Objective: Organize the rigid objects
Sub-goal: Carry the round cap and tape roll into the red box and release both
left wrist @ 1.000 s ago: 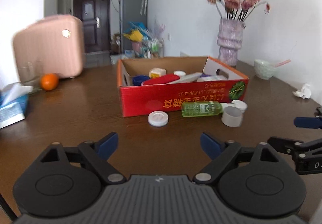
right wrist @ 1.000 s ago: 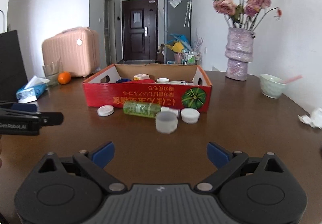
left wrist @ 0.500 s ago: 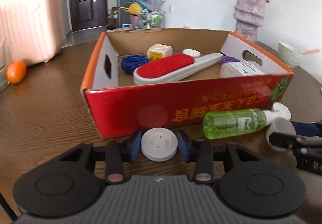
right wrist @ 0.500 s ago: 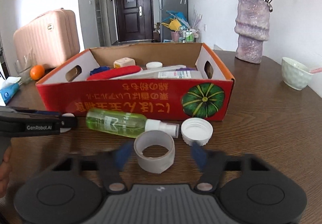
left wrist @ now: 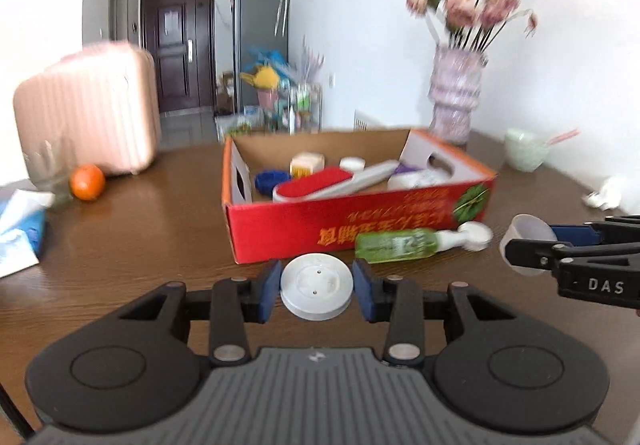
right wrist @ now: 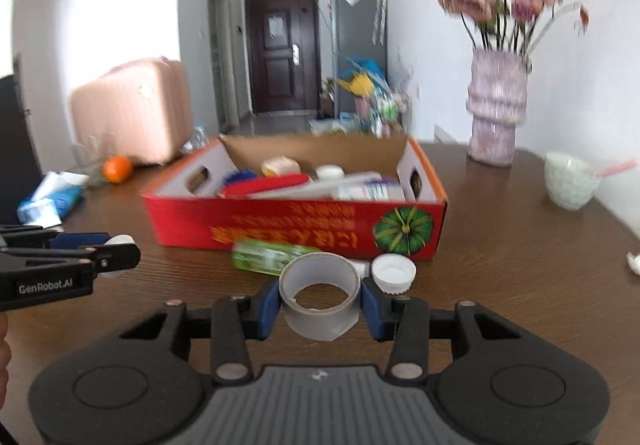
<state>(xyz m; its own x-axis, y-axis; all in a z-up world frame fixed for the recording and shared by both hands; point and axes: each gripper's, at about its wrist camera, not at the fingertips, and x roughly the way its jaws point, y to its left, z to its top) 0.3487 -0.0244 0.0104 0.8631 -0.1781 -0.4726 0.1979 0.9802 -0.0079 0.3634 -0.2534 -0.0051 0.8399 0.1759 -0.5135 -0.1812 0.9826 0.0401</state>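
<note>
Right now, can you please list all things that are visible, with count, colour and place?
round lid: 1, white, between the left gripper's fingers
tape roll: 1, grey, between the right gripper's fingers
spray bottle: 1, green, lying in front of the box
cap: 1, white, on the table beside the bottle
box: 1, red cardboard, mid-table, holding several items
orange: 1, left of the box
vase: 1, lilac, with pink flowers, behind the box
bowl: 1, pale green, far right
left gripper: 1, black
right gripper: 1, black

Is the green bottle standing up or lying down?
Lying down. The green bottle rests on its side on the table, against the red box.
</note>
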